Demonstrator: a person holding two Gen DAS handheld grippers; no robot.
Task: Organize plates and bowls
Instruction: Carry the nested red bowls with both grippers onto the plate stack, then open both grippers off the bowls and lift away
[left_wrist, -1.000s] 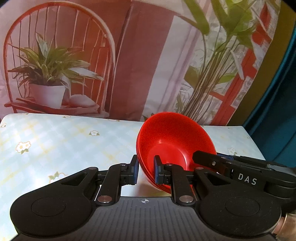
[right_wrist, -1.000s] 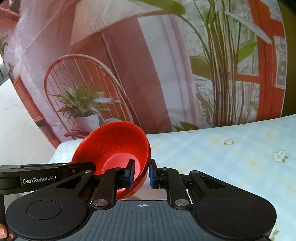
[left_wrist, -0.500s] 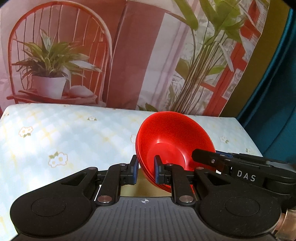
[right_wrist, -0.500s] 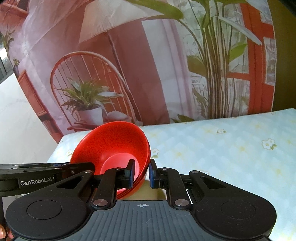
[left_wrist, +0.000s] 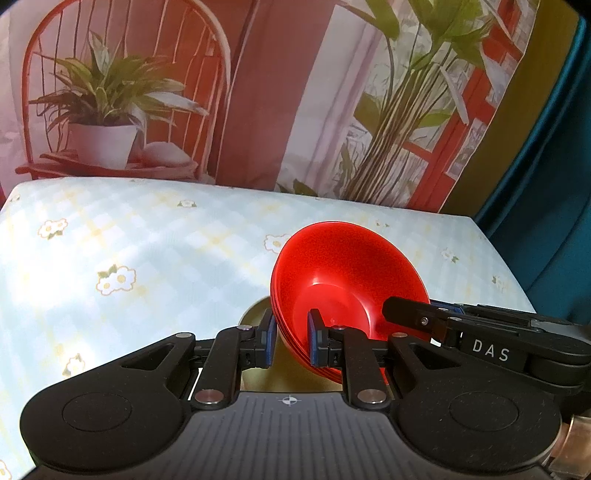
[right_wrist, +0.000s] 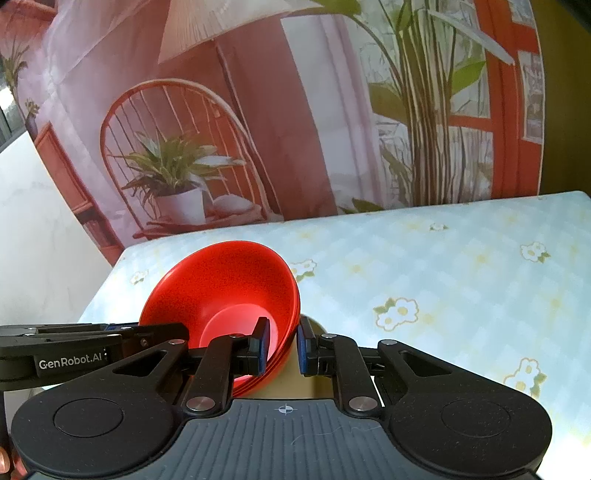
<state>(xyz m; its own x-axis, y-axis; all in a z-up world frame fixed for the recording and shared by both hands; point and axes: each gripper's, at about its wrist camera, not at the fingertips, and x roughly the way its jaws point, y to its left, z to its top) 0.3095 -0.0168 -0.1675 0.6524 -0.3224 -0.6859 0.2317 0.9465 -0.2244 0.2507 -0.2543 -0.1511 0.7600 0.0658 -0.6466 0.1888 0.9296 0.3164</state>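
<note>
Left claw (left_wrist: 290, 341): clamped on near rim of stacked red bowls (left_wrist: 343, 273), one finger inside, one outside. Right claw (right_wrist: 281, 345): clamped on opposite rim of same stack (right_wrist: 229, 291). Bowls tilted, held above floral tabletop (left_wrist: 147, 258), over a tan round object (right_wrist: 308, 373) partly hidden beneath. Printed backdrop (right_wrist: 258, 110) behind.

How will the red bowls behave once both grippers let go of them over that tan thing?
The red bowls look like a nested stack of smooth, glossy plastic, so probably stiff, light and a bit slippery. They sit tilted, held at opposite rims by the left gripper and the right gripper, so they may rock or slide apart.
</note>
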